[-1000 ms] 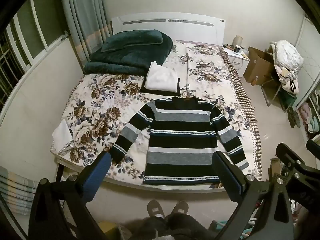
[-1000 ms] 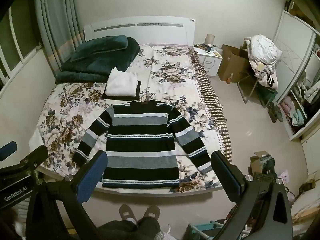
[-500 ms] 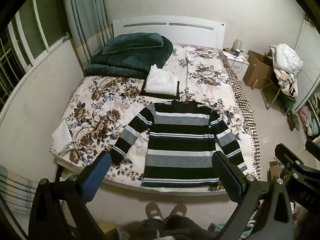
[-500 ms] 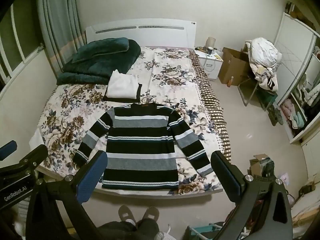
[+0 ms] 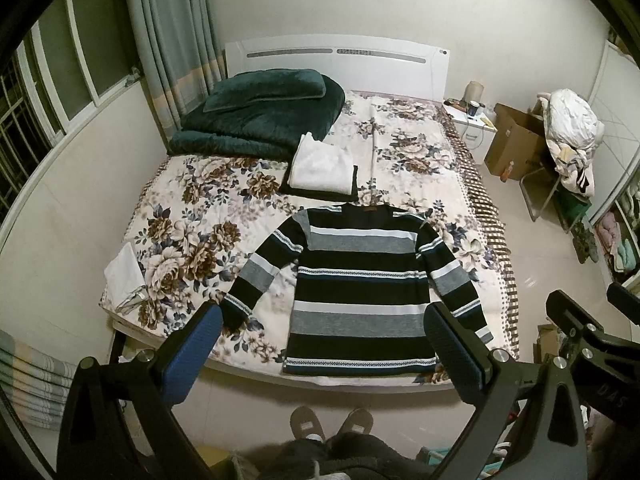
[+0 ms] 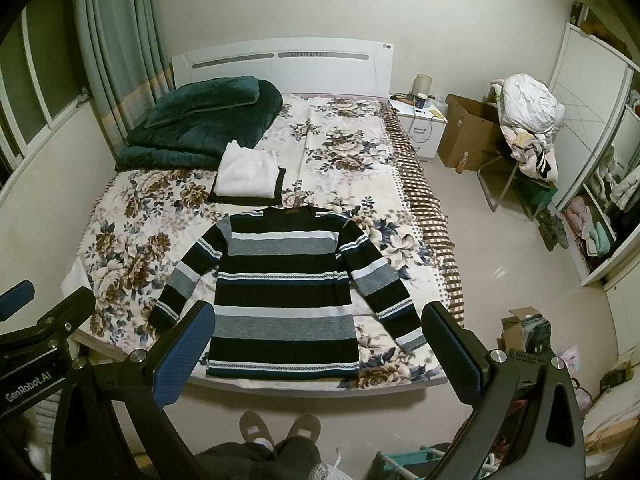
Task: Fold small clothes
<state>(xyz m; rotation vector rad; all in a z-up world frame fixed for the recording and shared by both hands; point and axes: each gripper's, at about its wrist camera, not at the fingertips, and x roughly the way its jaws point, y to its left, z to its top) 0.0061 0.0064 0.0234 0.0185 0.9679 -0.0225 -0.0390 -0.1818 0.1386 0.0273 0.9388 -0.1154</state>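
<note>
A black, grey and white striped sweater (image 5: 362, 284) lies flat on the floral bed (image 5: 192, 216), sleeves spread, hem at the near edge; it also shows in the right wrist view (image 6: 284, 296). My left gripper (image 5: 324, 350) is open and empty, held above and in front of the bed's near edge. My right gripper (image 6: 318, 350) is open and empty at the same height. The left gripper's body shows at the left of the right wrist view (image 6: 36, 344). A folded white garment on a folded dark one (image 5: 322, 170) lies behind the sweater's collar.
A dark green duvet and pillow (image 5: 264, 116) sit at the bed's head on the left. A white cloth (image 5: 124, 276) lies at the bed's near left corner. A nightstand (image 6: 424, 120), cardboard box (image 6: 468, 132) and chair with laundry (image 6: 528, 132) stand right. My slippered feet (image 6: 280, 428) are below.
Both grippers have drawn back and up a little, so the bed and sweater sit slightly lower and farther in view. Jaws stay open. The sweater has not moved.
</note>
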